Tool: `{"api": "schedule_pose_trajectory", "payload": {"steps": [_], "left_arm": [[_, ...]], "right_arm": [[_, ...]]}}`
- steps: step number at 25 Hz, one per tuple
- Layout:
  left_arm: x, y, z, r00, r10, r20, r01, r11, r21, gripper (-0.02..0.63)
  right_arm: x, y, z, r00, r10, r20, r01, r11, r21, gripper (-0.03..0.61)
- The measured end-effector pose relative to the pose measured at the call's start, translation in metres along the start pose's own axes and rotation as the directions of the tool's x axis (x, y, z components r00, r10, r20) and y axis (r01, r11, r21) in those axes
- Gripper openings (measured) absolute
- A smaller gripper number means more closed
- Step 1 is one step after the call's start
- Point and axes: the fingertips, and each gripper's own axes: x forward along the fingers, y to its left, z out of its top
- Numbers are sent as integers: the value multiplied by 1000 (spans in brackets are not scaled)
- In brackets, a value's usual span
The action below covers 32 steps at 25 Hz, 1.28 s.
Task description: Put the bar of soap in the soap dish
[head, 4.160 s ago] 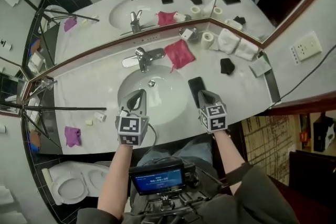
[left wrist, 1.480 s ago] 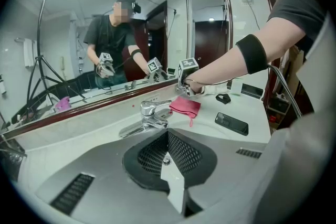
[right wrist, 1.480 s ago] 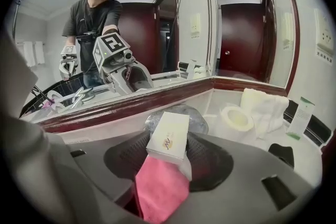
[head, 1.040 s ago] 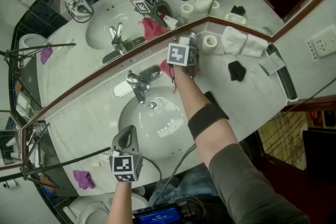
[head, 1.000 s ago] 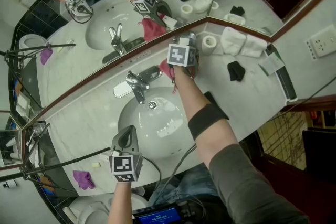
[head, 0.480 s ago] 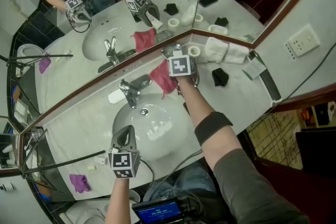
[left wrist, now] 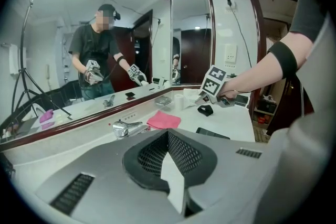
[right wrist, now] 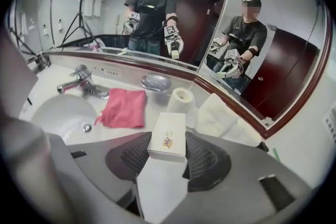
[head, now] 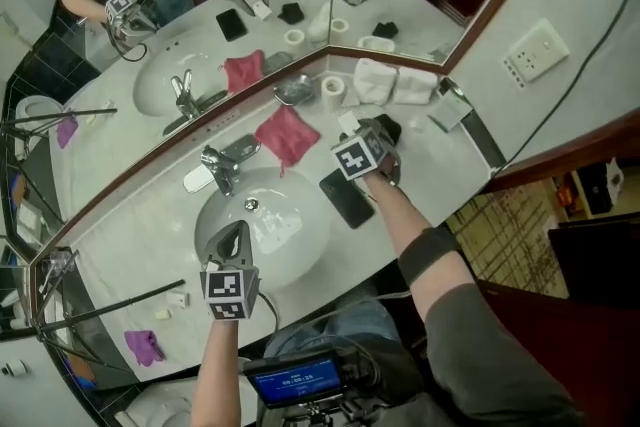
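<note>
The bar of soap point(right wrist: 168, 135) is a white boxed bar with a small logo. My right gripper point(right wrist: 167, 157) is shut on it, one mesh pad against each long side. In the head view the right gripper point(head: 355, 130) hovers over the counter right of the basin, with the soap point(head: 348, 122) at its tip. The silvery soap dish point(head: 293, 90) sits by the mirror corner, left of and beyond the gripper; it shows as an oval dish point(right wrist: 155, 82) in the right gripper view. My left gripper point(head: 236, 233) is shut and empty over the basin's front edge, its pads point(left wrist: 169, 147) pressed together.
A pink cloth point(head: 287, 133) lies between the faucet point(head: 222, 161) and the soap dish. A black phone point(head: 346, 198) lies right of the basin point(head: 285, 240). A toilet roll point(head: 332, 88), folded white towels point(head: 390, 83) and a small black item point(head: 390, 126) sit along the mirror.
My right gripper has swung from beside the soap dish and pink cloth to the right and toward the counter front, rolling as it went, with the soap still in it. The left gripper shifted slightly.
</note>
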Motion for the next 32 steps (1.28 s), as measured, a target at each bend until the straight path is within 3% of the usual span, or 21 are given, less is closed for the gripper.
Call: {"api": "schedule_pose_trajectory", "payload": {"steps": [4,7,12,18,27,32], "left_arm": [[6,-13,3,1000,-25,-1,25,1000,15,0],[9,-22,3,999,-38,-4,38,999,21,0],[11,-33,6,999,-49,-12,49,998,38,0],[9,-41,7,999,-46,-19,47,998,51,0],[4,-47,1,998,-38,-43,41,997,64,0],[7,-52,4,998,-43,-37,45,997,69,0]], "right_arm": [[-3,-12,-55,998,-51,-37,44,984,-174,214],[-9,-18,-91,994,-88,-68,63,951,-304,213],[-15,-17,-137,990,-105,-92,54,896,-442,214],[-12,-8,-172,989,-87,-120,10,846,-534,215],[-2,4,-201,985,-84,-153,-41,741,-670,216],[0,4,-202,987,-74,-140,-42,730,-682,229]]}}
